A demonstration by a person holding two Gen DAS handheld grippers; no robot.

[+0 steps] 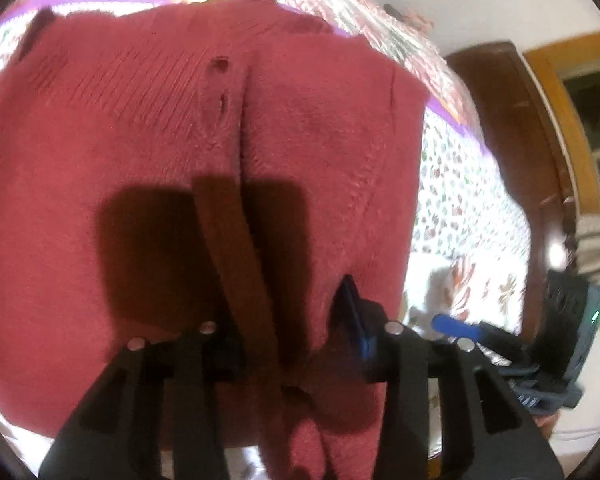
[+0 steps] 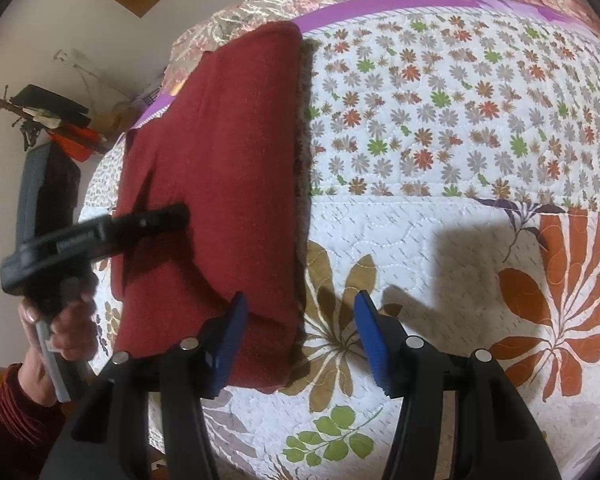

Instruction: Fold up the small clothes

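1. A dark red knitted woollen garment [image 2: 220,184], already folded into a long narrow panel, lies flat on a white quilted bedspread printed with small flowers and large orange and olive leaves [image 2: 440,240]. In the right wrist view it runs from 11 o'clock down to 7 o'clock.
2. The left gripper [image 1: 296,320], a black two-finger tool with blue pads, sits low over the near end of the garment. One blue pad [image 1: 354,316] shows at 4 o'clock; the other finger is hidden by a raised ridge of cloth [image 1: 240,248]. The jaws stand apart with that ridge between them; whether they pinch it cannot be told.
3. In the right wrist view the same tool reaches in from 9 o'clock, held by a hand [image 2: 60,332] in a dark red ribbed sleeve.
4. The right gripper [image 2: 300,332] has its jaws wide apart, holding nothing. Its left pad [image 2: 230,340] overlaps the garment's near right corner; its right pad [image 2: 374,340] is over bare bedspread.
5. Judged step: lengthwise folds done, crosswise fold pending.
6. Judged next move: both grippers close on the near edge, lift it, and carry it towards 12 o'clock, keeping the corners level so that the layers do not slip.
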